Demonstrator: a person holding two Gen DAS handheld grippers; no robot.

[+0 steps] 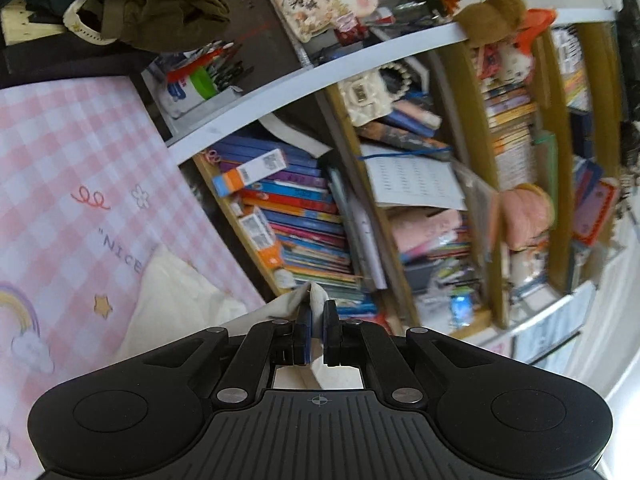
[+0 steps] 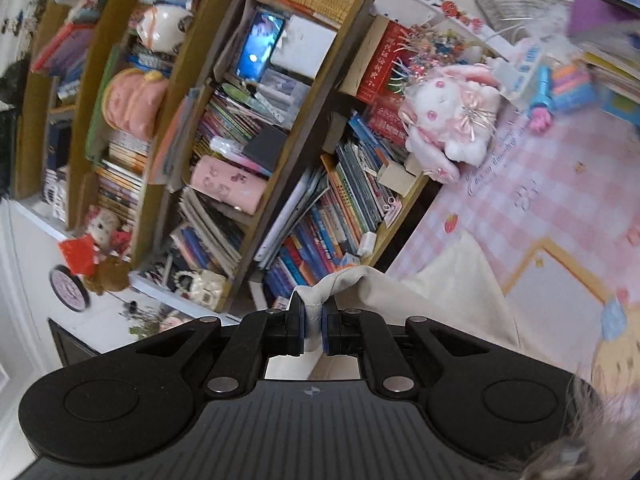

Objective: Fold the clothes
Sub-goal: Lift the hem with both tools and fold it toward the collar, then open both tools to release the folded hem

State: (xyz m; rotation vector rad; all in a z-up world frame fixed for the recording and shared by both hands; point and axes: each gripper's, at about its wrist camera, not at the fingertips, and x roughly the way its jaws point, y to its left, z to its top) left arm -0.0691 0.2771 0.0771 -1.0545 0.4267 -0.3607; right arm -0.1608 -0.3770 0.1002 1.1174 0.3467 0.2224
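Cream cotton garment (image 1: 176, 304) hangs pinched by both the left gripper (image 1: 316, 320) and right gripper (image 2: 314, 316), lifted off the pink checked tabletop (image 1: 60, 168); folding looks barely begun.

Even, soft indoor light in both views, no hard shadows or glare. Strong fisheye bending: bookshelf (image 1: 400, 200) rails curve hard near the edges. Motion blur smears the right side of the left view and the upper right of the right view; black corners vignette.
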